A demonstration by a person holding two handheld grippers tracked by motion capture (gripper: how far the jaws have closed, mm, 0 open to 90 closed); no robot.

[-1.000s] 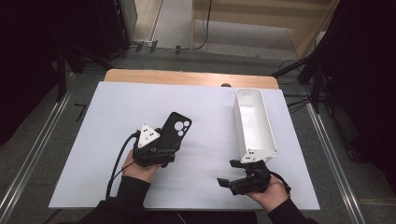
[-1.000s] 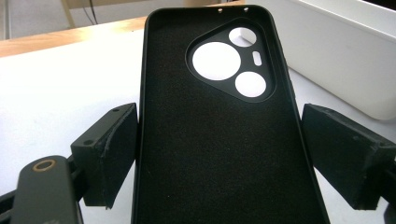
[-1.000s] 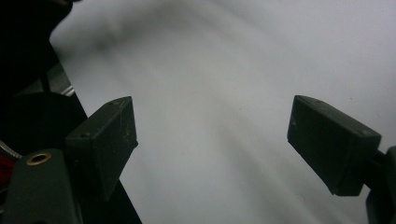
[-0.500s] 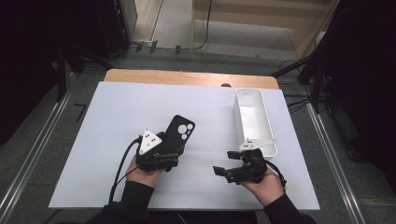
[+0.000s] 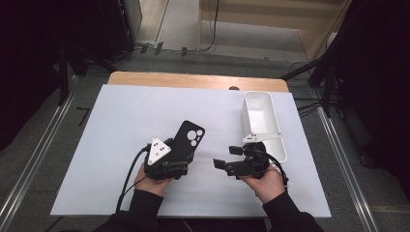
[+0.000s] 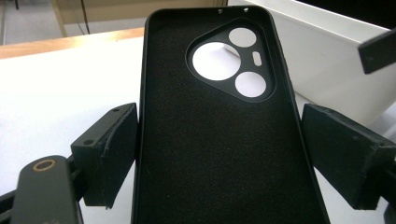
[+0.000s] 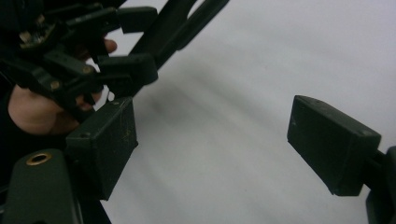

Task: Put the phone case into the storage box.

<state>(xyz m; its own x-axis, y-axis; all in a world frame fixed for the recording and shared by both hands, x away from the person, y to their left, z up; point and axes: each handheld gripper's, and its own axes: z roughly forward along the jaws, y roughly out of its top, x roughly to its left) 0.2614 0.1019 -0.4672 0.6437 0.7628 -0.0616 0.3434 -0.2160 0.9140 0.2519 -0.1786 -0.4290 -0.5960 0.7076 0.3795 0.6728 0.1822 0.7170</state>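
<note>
Black phone case (image 5: pixel 186 141): one (in left tongs (image 5: pixel 180 163)); white bin (image 5: pixel 263 123): one.

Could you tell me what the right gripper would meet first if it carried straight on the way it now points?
Probably the left gripper holding the black phone case; the bare white tabletop lies between, though depth is unclear.

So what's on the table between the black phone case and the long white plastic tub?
Nothing lies there: in the high view, bare white table separates the black phone case from the long white plastic tub.

One black phone case (image 5: pixel 186 142), one white bin (image 5: pixel 263 121), two claws: left claw (image 5: pixel 175 157), right claw (image 5: pixel 223 158).
</note>
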